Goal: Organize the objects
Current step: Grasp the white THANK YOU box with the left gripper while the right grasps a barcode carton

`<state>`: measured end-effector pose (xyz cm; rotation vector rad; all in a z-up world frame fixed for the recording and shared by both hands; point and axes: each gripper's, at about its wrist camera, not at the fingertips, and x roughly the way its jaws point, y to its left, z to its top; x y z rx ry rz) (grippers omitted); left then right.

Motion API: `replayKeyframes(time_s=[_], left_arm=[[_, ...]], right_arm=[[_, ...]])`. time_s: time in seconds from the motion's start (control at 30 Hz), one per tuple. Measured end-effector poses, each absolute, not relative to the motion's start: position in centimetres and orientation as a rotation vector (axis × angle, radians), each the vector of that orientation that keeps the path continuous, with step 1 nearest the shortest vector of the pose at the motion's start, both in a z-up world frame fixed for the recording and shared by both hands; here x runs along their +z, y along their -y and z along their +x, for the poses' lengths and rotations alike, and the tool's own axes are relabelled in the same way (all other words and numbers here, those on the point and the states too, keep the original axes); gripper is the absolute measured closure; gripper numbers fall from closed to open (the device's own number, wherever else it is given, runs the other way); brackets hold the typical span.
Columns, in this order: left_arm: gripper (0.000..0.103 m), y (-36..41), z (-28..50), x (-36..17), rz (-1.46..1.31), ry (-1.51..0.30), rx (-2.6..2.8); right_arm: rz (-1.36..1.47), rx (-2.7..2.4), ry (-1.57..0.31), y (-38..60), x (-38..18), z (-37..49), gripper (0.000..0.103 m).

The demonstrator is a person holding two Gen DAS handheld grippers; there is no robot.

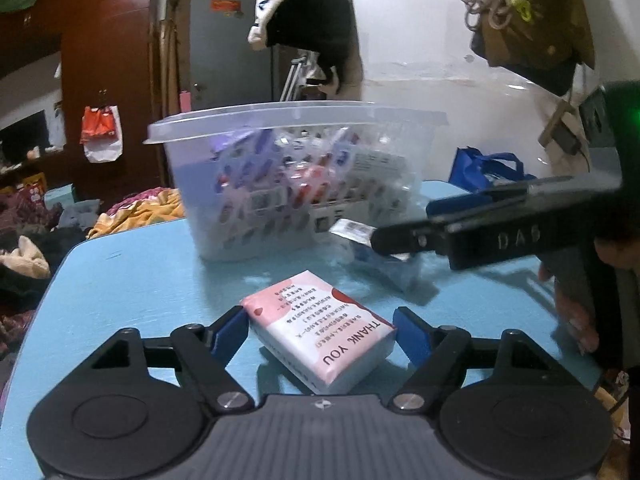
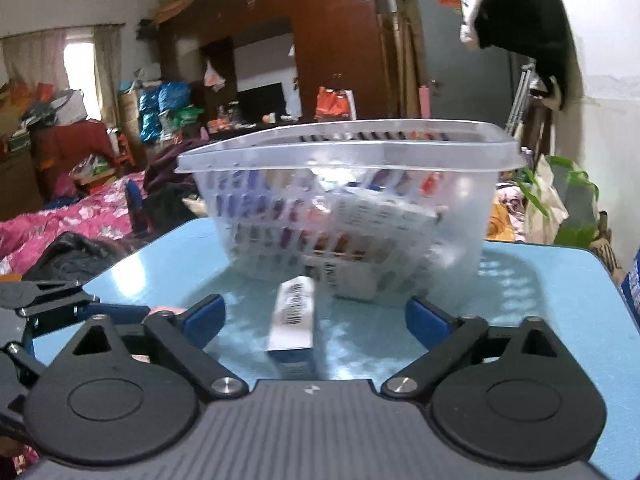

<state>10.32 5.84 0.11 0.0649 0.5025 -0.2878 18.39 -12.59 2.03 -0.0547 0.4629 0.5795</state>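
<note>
A pink and white tissue pack (image 1: 320, 332) printed "THANK YOU" lies on the blue table (image 1: 132, 280) between the fingers of my left gripper (image 1: 320, 326), which is open around it. A clear plastic basket (image 1: 296, 176) holding several packets stands behind it; it also shows in the right wrist view (image 2: 352, 208). A small white and blue box with a barcode (image 2: 294, 324) lies in front of the basket, between the fingers of my open right gripper (image 2: 316, 316). The right gripper shows in the left wrist view (image 1: 384, 240), over the box (image 1: 384, 260).
A blue bag (image 1: 488, 168) stands at the table's far right edge. Clothes hang on the white wall (image 1: 440, 60) behind. A bed with pink bedding (image 2: 60, 216) and piled clothes lie left of the table. A hand (image 1: 576, 312) is at the right.
</note>
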Motion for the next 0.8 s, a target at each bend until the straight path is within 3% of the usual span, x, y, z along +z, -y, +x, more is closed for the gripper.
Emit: replayKeyframes(time_s=[0.13,0.23,0.27,0.3,0.8], left_arm=[[0.021,-7.4,10.7,0.3,0.023,-0.5,-0.273],[0.021,-7.8,10.9,0.4,0.003,-0.504,-0.285],[0.021,-7.8,11.0,0.5,0.001,-0.504,-0.288],[0.021,-7.8,11.0,0.5,-0.001,-0.501,-0.291],[0.021,-6.9,13.8,1.9,-0.065,-0.382,-0.364]], right_arm=[[-0.102,0.586,-0.522,11.2,1.6,19.0,0.031],[-0.127,0.594,-0.581,10.7,1.1,19.5,0.05],[-0.131,0.598,-0.6,10.6,0.9,19.7,0.062],[-0.132,0.6,-0.611,10.7,0.8,19.7,0.065],[-0.024,0.514,-0.431,15.2,2.0,17.3,0.067]])
